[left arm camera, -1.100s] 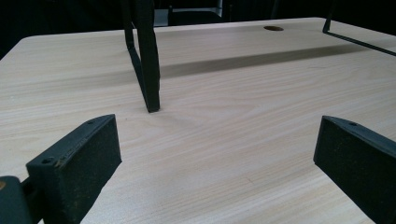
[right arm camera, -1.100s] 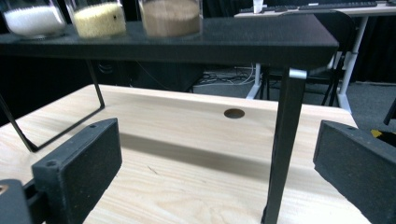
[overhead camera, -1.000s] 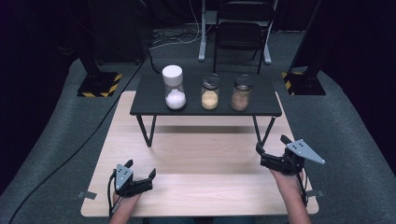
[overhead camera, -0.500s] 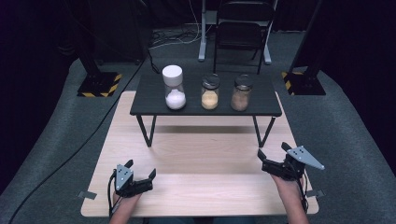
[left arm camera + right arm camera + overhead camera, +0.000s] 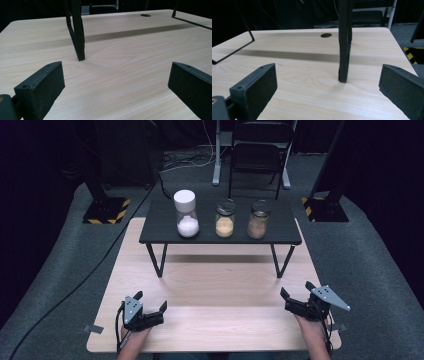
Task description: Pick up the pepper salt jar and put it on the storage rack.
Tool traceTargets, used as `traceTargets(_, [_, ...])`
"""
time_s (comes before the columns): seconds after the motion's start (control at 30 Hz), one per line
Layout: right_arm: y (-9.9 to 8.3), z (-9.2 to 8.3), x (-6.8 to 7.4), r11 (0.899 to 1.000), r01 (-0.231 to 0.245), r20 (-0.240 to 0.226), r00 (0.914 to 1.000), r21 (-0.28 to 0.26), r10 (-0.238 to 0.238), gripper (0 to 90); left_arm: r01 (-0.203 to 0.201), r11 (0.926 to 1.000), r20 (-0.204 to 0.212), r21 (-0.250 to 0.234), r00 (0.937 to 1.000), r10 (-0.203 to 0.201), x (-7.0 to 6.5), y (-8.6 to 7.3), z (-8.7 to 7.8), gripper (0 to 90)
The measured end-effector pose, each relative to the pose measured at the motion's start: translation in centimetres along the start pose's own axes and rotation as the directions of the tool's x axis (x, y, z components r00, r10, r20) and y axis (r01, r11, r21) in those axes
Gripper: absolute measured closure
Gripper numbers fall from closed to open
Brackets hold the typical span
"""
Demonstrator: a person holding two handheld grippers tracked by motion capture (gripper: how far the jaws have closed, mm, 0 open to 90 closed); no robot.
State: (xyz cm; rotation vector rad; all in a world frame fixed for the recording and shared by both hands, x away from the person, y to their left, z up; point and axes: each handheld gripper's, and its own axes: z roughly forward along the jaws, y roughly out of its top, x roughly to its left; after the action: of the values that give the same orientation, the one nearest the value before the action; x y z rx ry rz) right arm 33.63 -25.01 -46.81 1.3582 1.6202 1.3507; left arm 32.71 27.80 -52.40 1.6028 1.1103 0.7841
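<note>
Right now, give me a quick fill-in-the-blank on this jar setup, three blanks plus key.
1. The black stand carries ___ jars.
2. The white-capped jar stands at the ___ end of the row.
3. The left gripper and the right gripper both have their jaws ___, holding nothing.

Missing words: three; left; open

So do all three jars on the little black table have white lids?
No, just the left jar has a white lid; the middle jar and right jar don't.

Left gripper (image 5: 150,303) low over light wooden table (image 5: 215,280), near-left corner, jaws spread wide, empty; right gripper (image 5: 297,294) near-right, jaws apart, empty.
</note>
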Motion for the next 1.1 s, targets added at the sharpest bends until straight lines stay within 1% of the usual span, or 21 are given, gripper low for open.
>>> traceTargets(0.07, [-0.5, -0.1, -0.2, 1.0, -0.003, 0.014, 0.9999, 0.002, 0.003, 1.1, 0.0, 1.0, -0.001, 0.0, 1.0, 0.0, 0.0, 0.0, 0.0, 0.3])
traceTargets(0.17, [-1.1, -0.1, -0.1, 1.0, 0.015, 0.022, 0.9996, 0.013, -0.015, 1.2, 0.0, 1.0, -0.002, 0.0, 1.0, 0.0, 0.0, 0.0, 0.0, 0.3])
traceTargets(0.27, [-1.7, -0.1, -0.2, 1.0, 0.002, 0.022, 0.9998, 0.015, -0.002, 1.3, -0.002, 1.0, -0.001, 0.001, 1.0, 0.002, 0.0, 0.0, 0.0, 0.3])
traceTargets(0.37, [-2.3, -0.2, -0.2, 1.0, -0.014, 0.023, 0.9997, 0.019, 0.014, 1.2, -0.015, 0.9999, -0.003, 0.002, 0.9999, 0.015, -0.2, 0.0, 0.0, 0.3])
traceTargets(0.63, [-3.7, 0.0, -0.7, 0.998, -0.036, 0.035, 0.9988, 0.046, 0.035, 1.4, -0.012, 0.9999, -0.003, 0.004, 0.9999, 0.012, -0.1, 0.0, 0.0, 0.3])
traceTargets(0.8, [-4.1, 0.3, -0.7, 0.997, -0.031, 0.042, 0.9987, 0.068, 0.029, 1.7, -0.011, 0.9999, -0.002, 0.004, 0.9999, 0.011, -0.1, 0.0, 0.0, 0.3])
traceTargets(1.0, [-4.8, 0.9, -0.6, 0.994, -0.01, 0.05, 0.9987, 0.107, 0.005, 1.7, -0.011, 0.9999, 0.0, 0.003, 0.9999, 0.011, -0.1, 0.0, 0.0, 0.3])
traceTargets(1.1, [-5.0, 1.1, -0.6, 0.993, -0.011, 0.055, 0.9985, 0.122, 0.005, 1.6, -0.011, 0.9999, 0.001, 0.004, 0.9999, 0.011, -0.1, 0.0, 0.0, 0.3])
